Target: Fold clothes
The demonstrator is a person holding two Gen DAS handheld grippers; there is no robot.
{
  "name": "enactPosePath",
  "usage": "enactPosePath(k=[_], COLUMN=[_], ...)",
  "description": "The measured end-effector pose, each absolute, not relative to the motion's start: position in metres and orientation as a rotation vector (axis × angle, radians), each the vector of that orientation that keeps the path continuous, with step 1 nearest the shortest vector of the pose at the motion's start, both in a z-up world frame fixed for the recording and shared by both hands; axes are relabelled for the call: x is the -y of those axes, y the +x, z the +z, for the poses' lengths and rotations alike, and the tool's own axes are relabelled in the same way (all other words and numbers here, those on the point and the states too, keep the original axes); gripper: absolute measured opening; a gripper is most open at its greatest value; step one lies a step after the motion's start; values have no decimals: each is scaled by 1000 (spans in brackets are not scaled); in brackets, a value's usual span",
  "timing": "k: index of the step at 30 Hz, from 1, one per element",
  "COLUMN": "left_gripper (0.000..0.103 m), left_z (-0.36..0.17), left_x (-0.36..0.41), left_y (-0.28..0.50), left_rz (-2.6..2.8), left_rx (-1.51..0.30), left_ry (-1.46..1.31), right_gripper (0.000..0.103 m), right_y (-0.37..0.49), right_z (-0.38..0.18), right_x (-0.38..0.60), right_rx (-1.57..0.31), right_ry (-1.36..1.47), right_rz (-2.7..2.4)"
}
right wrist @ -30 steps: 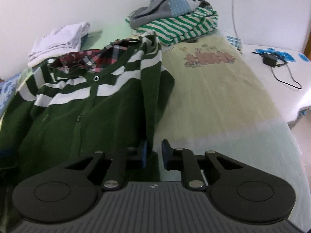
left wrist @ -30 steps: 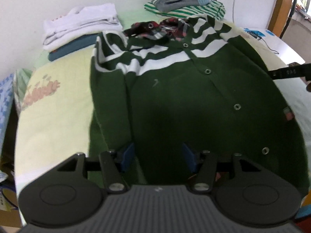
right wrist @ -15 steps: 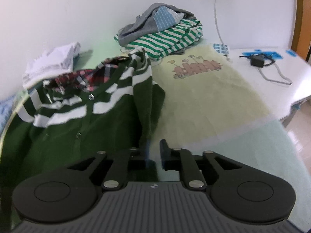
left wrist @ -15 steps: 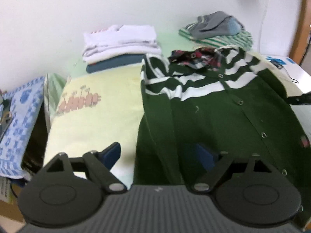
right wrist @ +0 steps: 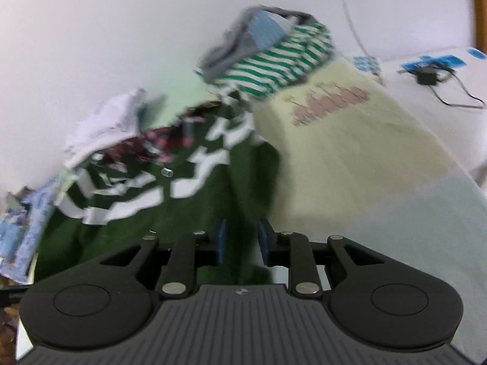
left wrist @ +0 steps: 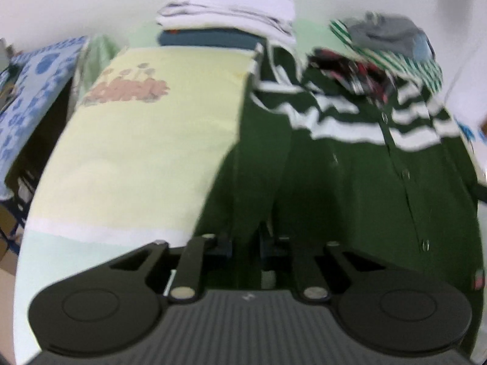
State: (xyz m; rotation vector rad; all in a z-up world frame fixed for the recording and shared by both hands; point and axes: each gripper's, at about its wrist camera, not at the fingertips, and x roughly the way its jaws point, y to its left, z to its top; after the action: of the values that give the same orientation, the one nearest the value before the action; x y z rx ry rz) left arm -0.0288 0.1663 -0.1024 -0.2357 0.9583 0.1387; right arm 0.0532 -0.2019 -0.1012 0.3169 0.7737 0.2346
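A dark green cardigan (left wrist: 350, 182) with white chest stripes and a plaid collar lies buttoned and face up on the bed. My left gripper (left wrist: 246, 245) is at its left side near the hem, shut on a fold of the green fabric. In the right wrist view the cardigan (right wrist: 182, 213) fills the lower left. My right gripper (right wrist: 242, 240) is at its right edge, and its jaws are opening with green fabric still between the blue pads. Both views are blurred.
A folded white and blue pile (left wrist: 228, 9) sits at the head of the bed. A green-striped and grey heap (right wrist: 274, 57) lies beside it. The pale yellow sheet (left wrist: 146, 152) is bare left of the cardigan and also right of it (right wrist: 350, 152). A charger and cable (right wrist: 426, 76) lie far right.
My left gripper slid from the cardigan's middle to its left side, opened wide, then shut on the fabric. My right gripper's jaws have widened around the right edge.
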Motion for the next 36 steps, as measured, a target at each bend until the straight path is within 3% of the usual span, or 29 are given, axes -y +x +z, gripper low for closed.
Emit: enactPosePath(k=[3, 6, 7, 27, 36], left_gripper=[1, 1, 1, 1, 4], left_z=[-102, -99, -96, -67, -101], left_x=[-167, -168, -169, -258, -274], left_y=[-22, -18, -16, 36, 54], left_rz=[185, 215, 225, 409, 442], left_rx=[-963, -958, -951, -902, -971], left_ry=[-202, -173, -157, -75, -59], right_gripper=[29, 7, 4, 2, 2], right_y=[62, 68, 68, 108, 143], right_z=[-110, -116, -115, -46, -86], right_x=[195, 201, 203, 269, 278], right_rx=[-816, -829, -823, -606, -667], right_ry=[271, 293, 291, 94, -34], right_rz=[210, 176, 163, -117, -245])
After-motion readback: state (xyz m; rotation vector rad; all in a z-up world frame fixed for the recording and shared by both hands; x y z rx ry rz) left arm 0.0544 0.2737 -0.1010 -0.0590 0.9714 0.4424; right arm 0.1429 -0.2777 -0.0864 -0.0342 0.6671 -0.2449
